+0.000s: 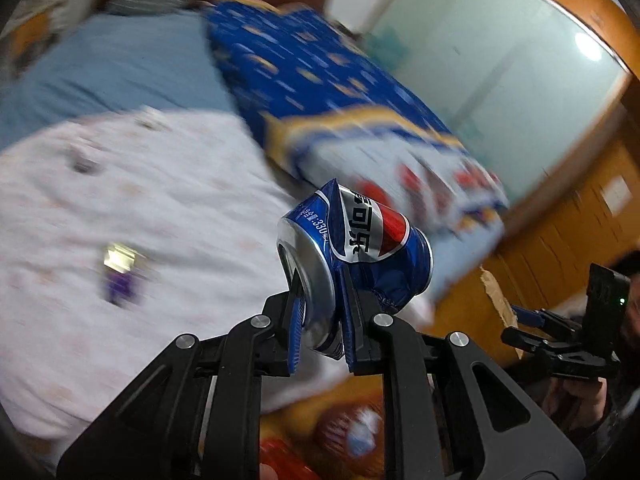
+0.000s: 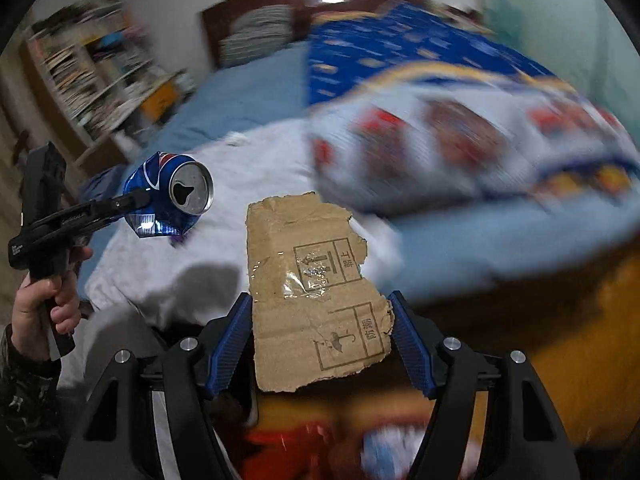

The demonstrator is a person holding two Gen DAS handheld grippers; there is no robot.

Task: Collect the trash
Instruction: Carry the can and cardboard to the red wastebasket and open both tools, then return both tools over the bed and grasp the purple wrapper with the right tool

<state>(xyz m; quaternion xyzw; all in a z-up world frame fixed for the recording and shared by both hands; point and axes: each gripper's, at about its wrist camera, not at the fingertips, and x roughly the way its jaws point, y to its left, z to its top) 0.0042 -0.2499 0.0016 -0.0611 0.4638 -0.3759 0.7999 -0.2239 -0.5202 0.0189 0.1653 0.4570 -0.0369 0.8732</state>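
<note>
A crushed blue cola can (image 1: 360, 240) is clamped at its rim end between the blue pads of my left gripper (image 1: 320, 280), which is shut on it and held in the air over the bed. From the right wrist view the same can (image 2: 176, 196) shows its open top, with the left gripper (image 2: 136, 200) in a person's hand (image 2: 48, 300). My right gripper (image 2: 320, 300) stands wide, its pads pressing both edges of a torn brown cardboard piece (image 2: 316, 300) with printed symbols. That cardboard piece (image 1: 496, 300) and the right gripper (image 1: 532, 320) sit at the right edge.
Below lies a bed with a white quilt (image 1: 140, 200), a light blue sheet (image 1: 112, 64) and a blue patterned blanket (image 1: 320, 68). A small purple and yellow item (image 1: 118, 276) lies on the quilt. A bookshelf (image 2: 92, 76) stands left of the bed. Blurred red and orange things (image 2: 320, 440) show underneath.
</note>
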